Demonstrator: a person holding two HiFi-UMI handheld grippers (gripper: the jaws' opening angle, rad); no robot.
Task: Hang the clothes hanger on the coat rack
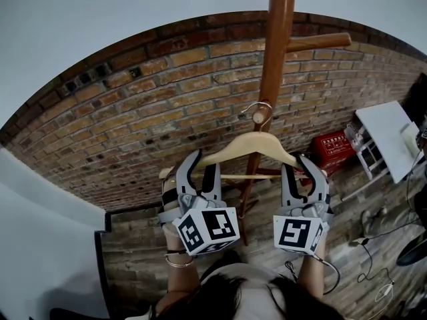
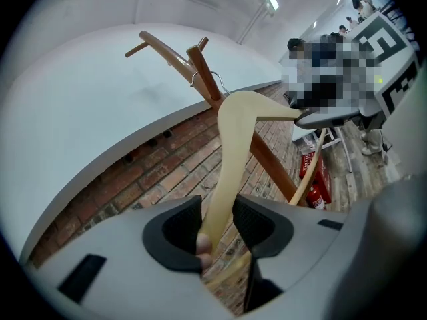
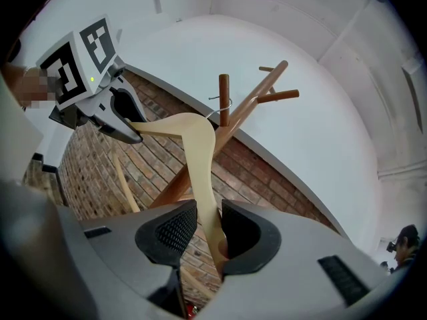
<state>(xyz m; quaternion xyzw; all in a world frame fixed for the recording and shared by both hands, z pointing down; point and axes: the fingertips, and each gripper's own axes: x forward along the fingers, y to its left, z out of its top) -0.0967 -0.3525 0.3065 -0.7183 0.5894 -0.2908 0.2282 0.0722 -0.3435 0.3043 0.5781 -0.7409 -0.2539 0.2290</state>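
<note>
A pale wooden hanger (image 1: 257, 143) is held level in front of the brown wooden coat rack (image 1: 275, 59). Its metal hook (image 1: 255, 106) loops at the tip of a short lower peg (image 1: 261, 117); whether it rests on the peg I cannot tell. My left gripper (image 1: 200, 169) is shut on the hanger's left arm (image 2: 233, 145), and my right gripper (image 1: 300, 172) is shut on its right arm (image 3: 198, 145). The left gripper's jaws (image 2: 217, 229) and the right gripper's jaws (image 3: 208, 229) both pinch the wood. A longer peg (image 1: 320, 42) sticks out higher up.
Behind the rack is a red brick wall (image 1: 167, 99) under a white wall. To the right stand a red box (image 1: 333, 145) and a white stand (image 1: 387, 139), with cables (image 1: 373, 259) on the wooden floor. People stand far off (image 2: 363, 5).
</note>
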